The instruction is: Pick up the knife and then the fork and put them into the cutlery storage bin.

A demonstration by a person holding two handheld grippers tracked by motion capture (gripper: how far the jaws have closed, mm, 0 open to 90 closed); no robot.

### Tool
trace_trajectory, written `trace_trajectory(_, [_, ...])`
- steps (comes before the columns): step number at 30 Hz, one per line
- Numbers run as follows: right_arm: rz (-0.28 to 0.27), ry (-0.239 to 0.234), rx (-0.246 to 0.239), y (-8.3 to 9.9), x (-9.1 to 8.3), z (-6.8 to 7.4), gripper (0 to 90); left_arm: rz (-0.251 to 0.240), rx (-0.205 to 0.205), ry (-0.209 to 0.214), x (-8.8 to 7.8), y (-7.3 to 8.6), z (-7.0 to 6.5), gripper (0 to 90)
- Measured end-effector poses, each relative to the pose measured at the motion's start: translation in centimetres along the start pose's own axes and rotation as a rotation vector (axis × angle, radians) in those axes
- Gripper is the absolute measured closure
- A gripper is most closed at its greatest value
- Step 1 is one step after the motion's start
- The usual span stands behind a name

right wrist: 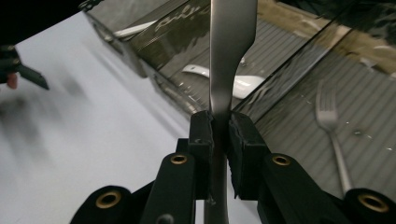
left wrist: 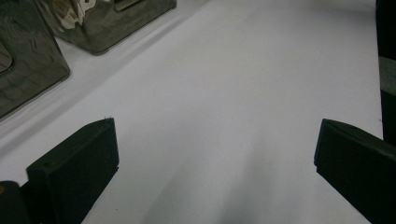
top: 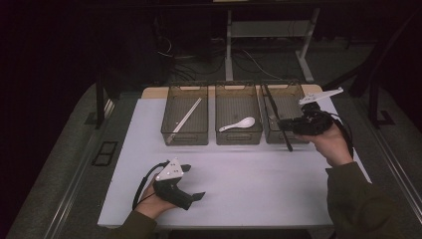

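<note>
A slim metal utensil handle [right wrist: 229, 56], smooth, grey and flaring toward its far end, rises up the centre of the right gripper view, pinched between the pads of the right gripper [right wrist: 218, 135]. What kind of utensil it is cannot be told. In the high view it reads as a dark thin rod [top: 278, 119] slanting over the right bin [top: 293, 92] at upper right. The left gripper [left wrist: 215, 154] rests at lower left, jaws spread wide over the bare white table [left wrist: 243, 93].
</note>
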State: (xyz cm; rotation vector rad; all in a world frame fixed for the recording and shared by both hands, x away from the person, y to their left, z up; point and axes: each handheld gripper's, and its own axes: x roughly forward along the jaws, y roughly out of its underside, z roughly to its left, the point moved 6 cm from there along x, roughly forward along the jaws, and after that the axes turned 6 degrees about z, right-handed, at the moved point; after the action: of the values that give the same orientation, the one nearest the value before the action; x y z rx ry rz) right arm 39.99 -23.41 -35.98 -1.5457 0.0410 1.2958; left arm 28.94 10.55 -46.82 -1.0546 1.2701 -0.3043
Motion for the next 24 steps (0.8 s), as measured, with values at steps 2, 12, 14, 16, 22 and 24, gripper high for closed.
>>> trace_trajectory(2, [-0.012, 0.013, 0.001, -0.4, -0.3, -0.5, 80.2, -0.001, 0.002, 0.0, 0.0, 0.0, 0.0, 0.0])
trace_trajectory(12, [-0.037, 0.064, 0.024, -1.4, -0.8, -2.3, 80.2, -0.003, 0.002, -0.001, 0.0, -0.1, 0.0, 0.0])
trace_trajectory(14, [-0.039, 0.074, 0.029, -1.6, -0.9, -2.8, 80.2, -0.003, 0.001, -0.001, 0.0, -0.1, -0.1, 0.0])
trace_trajectory(16, [-0.037, 0.092, 0.033, -1.8, -0.9, -3.3, 80.2, -0.003, 0.001, 0.0, 0.0, -0.1, -0.1, 0.0])
trace_trajectory(22, [-0.032, 0.142, 0.038, -2.3, -1.0, -4.8, 80.2, -0.003, 0.006, -0.002, -0.1, -0.1, 0.0, 0.0])
trace_trajectory(24, [-0.029, 0.156, 0.044, -2.5, -1.0, -5.3, 80.2, -0.005, 0.005, -0.002, -0.1, -0.1, 0.0, 0.0])
